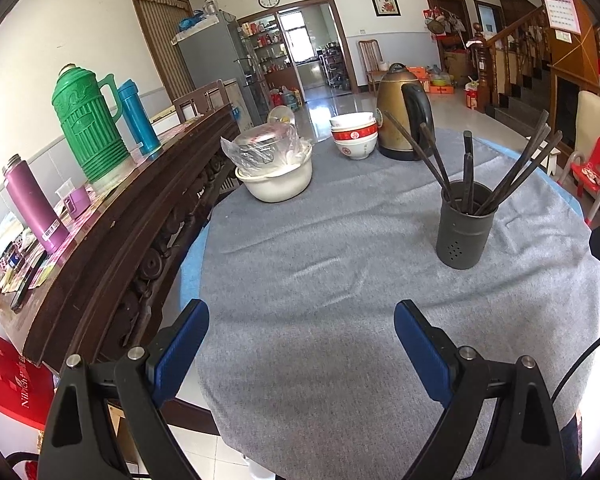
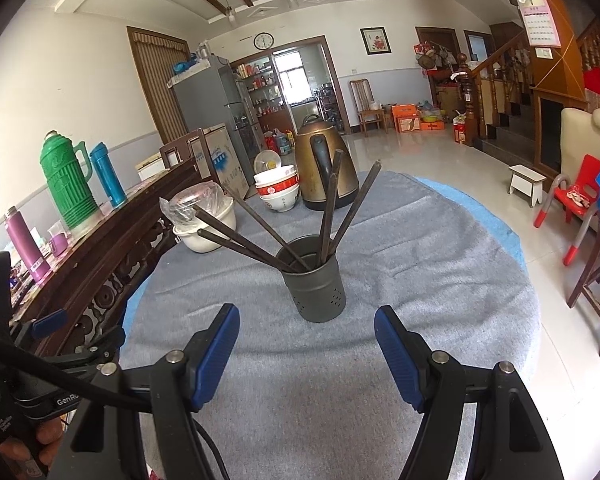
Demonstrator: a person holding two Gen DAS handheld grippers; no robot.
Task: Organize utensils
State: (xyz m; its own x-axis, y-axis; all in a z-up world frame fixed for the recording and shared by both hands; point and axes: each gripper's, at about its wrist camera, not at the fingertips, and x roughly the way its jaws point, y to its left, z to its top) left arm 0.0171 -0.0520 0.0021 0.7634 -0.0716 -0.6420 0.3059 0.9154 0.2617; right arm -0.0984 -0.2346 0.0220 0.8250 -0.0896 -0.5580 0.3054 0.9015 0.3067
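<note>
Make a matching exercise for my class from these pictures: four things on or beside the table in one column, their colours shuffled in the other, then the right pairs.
Things:
1. vacuum flask
2. kettle
3. utensil holder
4. tall bottle

Colours:
A. purple
B. dark grey
C. green
D. brass gold

Pairs: 1-C, 2-D, 3-B, 4-A

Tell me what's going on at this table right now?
A person holds two grippers over a table covered by a grey cloth. The left gripper and right gripper are both open and empty. The chopsticks all stand in the dark holder, just ahead of the right gripper. No loose utensils show on the cloth.
</note>
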